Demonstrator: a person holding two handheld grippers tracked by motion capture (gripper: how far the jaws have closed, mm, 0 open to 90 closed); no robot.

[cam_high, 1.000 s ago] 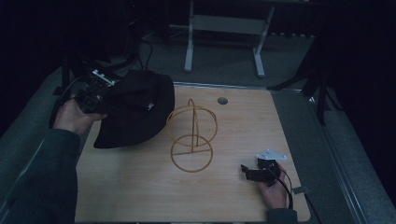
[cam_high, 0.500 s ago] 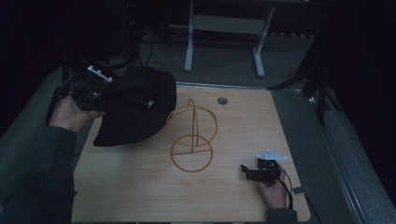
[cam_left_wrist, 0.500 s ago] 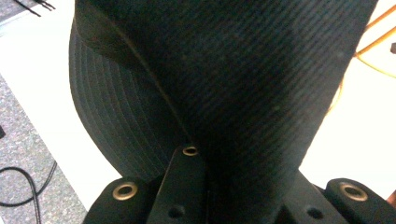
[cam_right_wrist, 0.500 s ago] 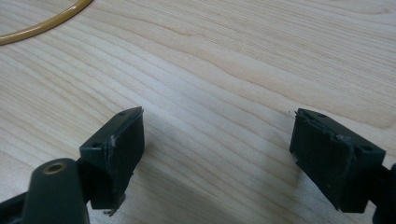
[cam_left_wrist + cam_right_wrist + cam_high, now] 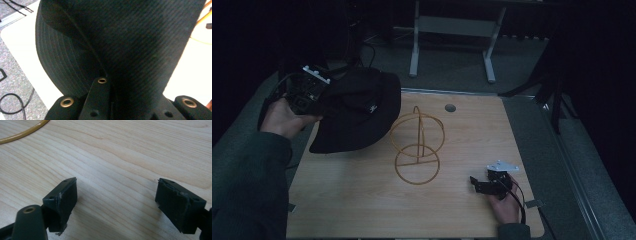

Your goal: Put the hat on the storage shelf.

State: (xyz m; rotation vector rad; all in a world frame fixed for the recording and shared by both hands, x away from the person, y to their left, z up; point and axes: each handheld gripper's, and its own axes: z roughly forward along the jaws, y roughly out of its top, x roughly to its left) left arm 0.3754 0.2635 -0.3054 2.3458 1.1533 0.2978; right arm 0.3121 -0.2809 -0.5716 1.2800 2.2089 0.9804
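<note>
Fingers [image 5: 100, 100] pinch ribbed black hat [image 5: 357, 107] (soft, round-brimmed).

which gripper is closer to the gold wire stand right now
Right, though not by much. The right gripper rests open on the table just right of the stand's base ring. The left gripper is up at the table's far left corner, clamped on the black hat.

High view very dim, surroundings near black; worktop [image 5: 362, 200] faintly lit. Both gripper views bright and sharp; soft shadows under the right jaws, mild overexposure beside the hat [image 5: 120, 37].
</note>
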